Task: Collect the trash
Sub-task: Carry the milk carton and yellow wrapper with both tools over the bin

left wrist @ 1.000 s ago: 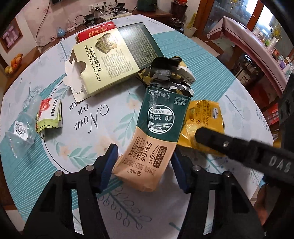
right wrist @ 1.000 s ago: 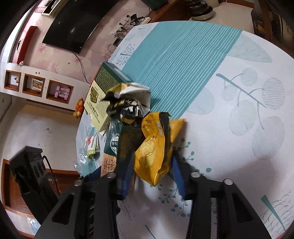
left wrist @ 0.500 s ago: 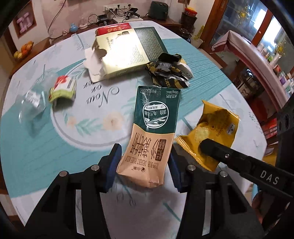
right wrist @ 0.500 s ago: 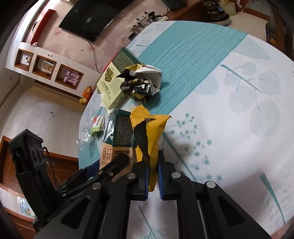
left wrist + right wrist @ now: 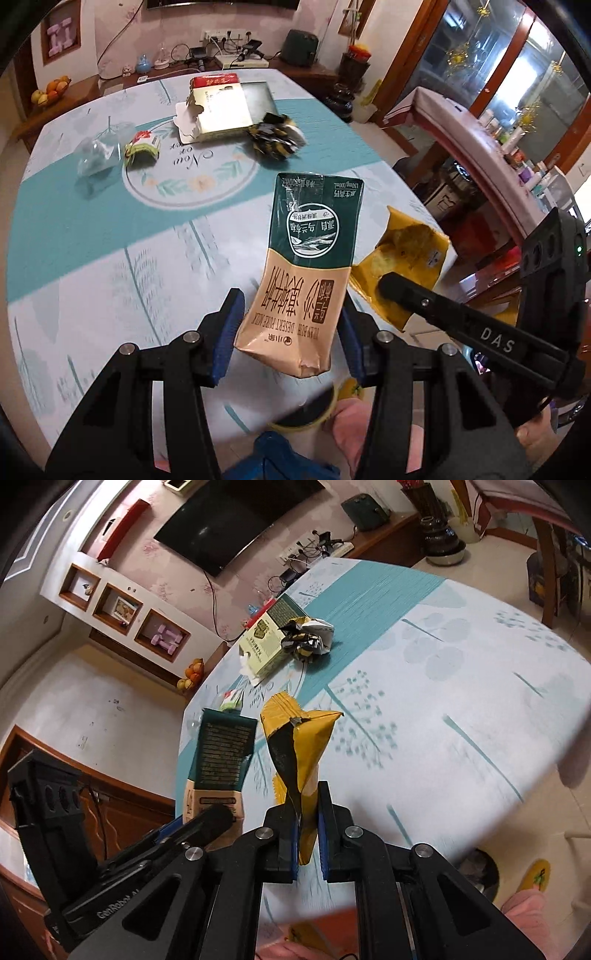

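- The left hand-held gripper (image 5: 290, 334) grasps the tan lower end of a green-and-tan milk pouch (image 5: 310, 258); both blue pads press its sides. Its jaws have just been closing on the pouch. The pouch is raised off the counter (image 5: 110, 236), its green end pointing away from the camera. Whether anything is inside it cannot be told.
- The right hand-held gripper (image 5: 308, 843) is clenched tight on a yellow wrapper (image 5: 299, 753), pinched flat between the pads. The wrapper stands up from the jaws, twisted, its torn top open and its dark inside showing. It is clear of the counter.
- In the left wrist view the wrapper hangs just right of the pouch, past the counter's edge.
- On the counter, well apart from both grippers: an opened pale-green chocolate box (image 5: 221, 110) lying flat with a torn flap, a red pack (image 5: 214, 79) behind it, and a crumpled black-and-yellow wrapper (image 5: 277, 138) touching the box's near corner.
- Farther left lie a small green-and-white packet (image 5: 142, 147) and, beside it, a clear plastic bag (image 5: 98, 160).
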Motion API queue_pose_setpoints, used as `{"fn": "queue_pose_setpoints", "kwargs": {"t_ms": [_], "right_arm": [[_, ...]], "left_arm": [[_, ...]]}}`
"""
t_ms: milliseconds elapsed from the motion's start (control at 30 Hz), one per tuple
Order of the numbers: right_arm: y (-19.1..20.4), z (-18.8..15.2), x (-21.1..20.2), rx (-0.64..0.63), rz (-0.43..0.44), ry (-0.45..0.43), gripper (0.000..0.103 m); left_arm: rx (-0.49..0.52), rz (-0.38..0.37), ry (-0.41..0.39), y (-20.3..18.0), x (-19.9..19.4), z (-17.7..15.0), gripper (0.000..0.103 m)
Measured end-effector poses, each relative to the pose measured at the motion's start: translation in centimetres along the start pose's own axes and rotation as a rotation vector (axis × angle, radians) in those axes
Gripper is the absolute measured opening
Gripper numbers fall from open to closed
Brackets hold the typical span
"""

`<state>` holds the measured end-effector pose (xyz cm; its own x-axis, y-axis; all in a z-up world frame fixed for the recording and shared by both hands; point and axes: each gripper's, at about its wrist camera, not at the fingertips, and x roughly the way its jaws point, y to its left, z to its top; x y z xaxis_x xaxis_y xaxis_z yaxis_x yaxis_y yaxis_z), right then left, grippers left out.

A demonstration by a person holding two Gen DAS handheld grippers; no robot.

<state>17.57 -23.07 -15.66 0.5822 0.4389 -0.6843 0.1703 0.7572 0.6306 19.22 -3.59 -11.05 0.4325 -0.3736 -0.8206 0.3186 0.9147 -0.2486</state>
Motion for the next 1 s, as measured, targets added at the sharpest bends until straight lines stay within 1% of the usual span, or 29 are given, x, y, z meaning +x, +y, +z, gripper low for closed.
{"fn": "queue_pose_setpoints", "kwargs": {"t_ms": [167,267,367,533,700,767,867,1000], "right_arm": [[-1.4,-4.6,-4.7,-0.015,-0.020,-0.016,0.008],[-2.3,-7.4,-7.1,-0.040,-0.050,-0.020,0.008],[-3.4,-10.3,-9.2,-0.067,-0.068,-0.001,0.008],[-5.6,-14.8,-10.9,-0.089,-0.116,0.026,0.008],[-8.8,-17.4,-10.7,-0.055,-0.155,0.058,0.008],[-10.1,-18.2,-10.2,-0.049,-0.177,0.069,0.008],[-12.7,-19.5,-8.6,-0.020,-0.206,0.096,0.008],[-16.3,-20.8,-6.1,0.037,-0.232,0.133,0.008]], "left_arm": [[0.010,-0.027,-0.019,-2.6,-2.9,-4.6,0.046],[0.030,-0.043,-0.017,-4.2,-4.1,-7.6,0.046],[0.068,-0.055,0.008,-5.8,-4.5,-10.7,0.046],[0.146,-0.034,0.054,-7.9,-4.0,-15.0,0.046],[0.186,-0.028,0.120,-9.2,-2.2,-18.4,0.046],[0.199,-0.024,0.144,-9.4,-1.1,-19.1,0.046],[0.219,-0.014,0.212,-10.0,1.5,-20.6,0.046],[0.246,0.020,0.285,-10.2,5.5,-21.9,0.046]]}}
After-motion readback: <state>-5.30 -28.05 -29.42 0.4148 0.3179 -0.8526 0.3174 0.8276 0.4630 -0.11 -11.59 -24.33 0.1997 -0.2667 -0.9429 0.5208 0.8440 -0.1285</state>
